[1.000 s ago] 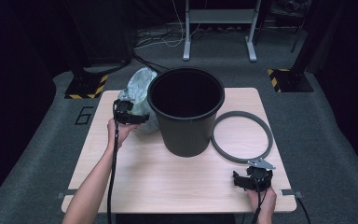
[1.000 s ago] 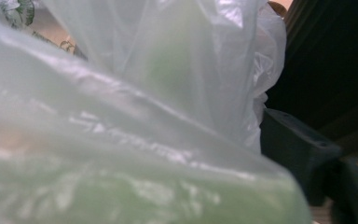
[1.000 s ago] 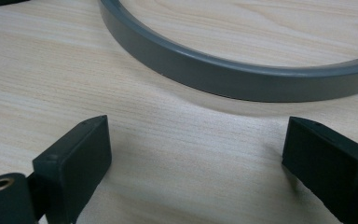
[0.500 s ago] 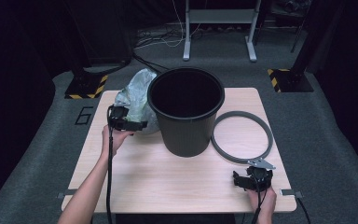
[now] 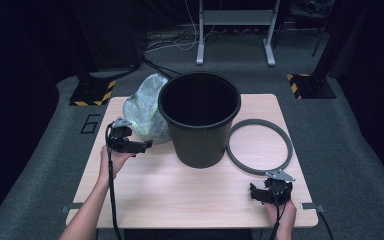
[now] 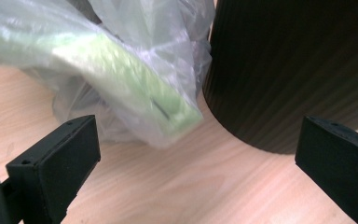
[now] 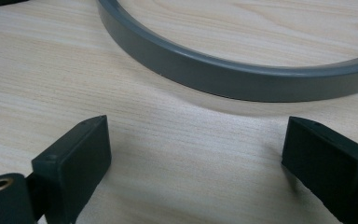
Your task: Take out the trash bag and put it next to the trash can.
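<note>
A black ribbed bin (image 5: 200, 117) stands upright mid-table. A crumpled clear plastic bag (image 5: 145, 107) with pale green inside leans against its left side. A grey ring (image 5: 260, 145) lies flat to the bin's right. My left gripper (image 5: 142, 145) hovers just short of the bag, pointing at it. Its jaws have just been opening and nothing is between them. In the left gripper view the left gripper (image 6: 198, 135) faces the bag (image 6: 121, 70) and the bin (image 6: 298, 70). My right gripper (image 5: 260, 192) stands open near the front edge. In the right gripper view the right gripper (image 7: 198, 135) faces the ring (image 7: 223, 77).
The wooden table (image 5: 180, 195) has bare boards in front of the bin. Behind it on the dark floor stand a metal frame (image 5: 235, 30) and yellow-black striped stand bases (image 5: 92, 92). Cables trail from both grippers toward the front edge.
My left gripper has drawn back from the bag toward the near left, and the bag lies free beside the bin. The right gripper has stayed in place.
</note>
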Demonstrator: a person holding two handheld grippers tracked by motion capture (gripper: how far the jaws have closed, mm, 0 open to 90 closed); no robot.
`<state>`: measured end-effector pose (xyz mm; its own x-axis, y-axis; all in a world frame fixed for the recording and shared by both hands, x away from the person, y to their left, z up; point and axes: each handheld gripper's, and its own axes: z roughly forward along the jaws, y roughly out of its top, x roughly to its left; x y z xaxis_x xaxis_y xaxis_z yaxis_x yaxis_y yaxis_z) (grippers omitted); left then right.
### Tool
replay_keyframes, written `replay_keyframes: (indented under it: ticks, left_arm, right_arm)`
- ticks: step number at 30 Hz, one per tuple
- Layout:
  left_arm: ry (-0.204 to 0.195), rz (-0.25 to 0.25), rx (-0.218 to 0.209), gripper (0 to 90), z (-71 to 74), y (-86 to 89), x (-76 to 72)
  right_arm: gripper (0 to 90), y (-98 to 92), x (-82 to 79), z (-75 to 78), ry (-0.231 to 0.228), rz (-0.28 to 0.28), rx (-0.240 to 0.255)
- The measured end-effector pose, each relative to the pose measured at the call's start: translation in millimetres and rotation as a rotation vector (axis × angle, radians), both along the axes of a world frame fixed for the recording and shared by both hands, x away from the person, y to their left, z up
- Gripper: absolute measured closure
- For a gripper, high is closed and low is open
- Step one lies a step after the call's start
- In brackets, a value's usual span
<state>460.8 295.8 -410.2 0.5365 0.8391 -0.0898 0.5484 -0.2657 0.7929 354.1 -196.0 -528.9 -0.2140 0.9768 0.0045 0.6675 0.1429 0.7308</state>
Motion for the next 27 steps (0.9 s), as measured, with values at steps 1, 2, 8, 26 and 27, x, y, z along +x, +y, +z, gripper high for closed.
replay_keyframes:
  ticks: [1, 2, 8, 26, 27]
  left_arm:
    - [-0.006, 0.007, 0.002, 0.0, -1.5, 1.4, -4.5]
    - [-0.007, 0.008, 0.003, 0.0, -3.0, 2.7, -8.1]
    - [-0.004, 0.018, 0.038, 0.0, -19.9, 9.8, -25.3]
    - [0.058, 0.071, 0.115, 0.0, -96.0, 17.4, -64.7]
    - [0.061, 0.078, 0.107, 0.0, -99.2, 17.5, -65.4]
  right_arm:
    - [6.9, 0.0, 0.0, 0.0, 0.0, 0.0, 0.0]
    - [6.9, 0.0, 0.0, 0.0, 0.0, 0.0, 0.0]
    - [5.2, 0.0, 0.6, -0.1, 0.002, -0.006, -0.004]
    - [4.2, 0.2, 1.4, -0.1, 0.008, -0.008, -0.004]
    - [4.1, 0.2, 1.5, -0.1, 0.009, -0.008, -0.003]
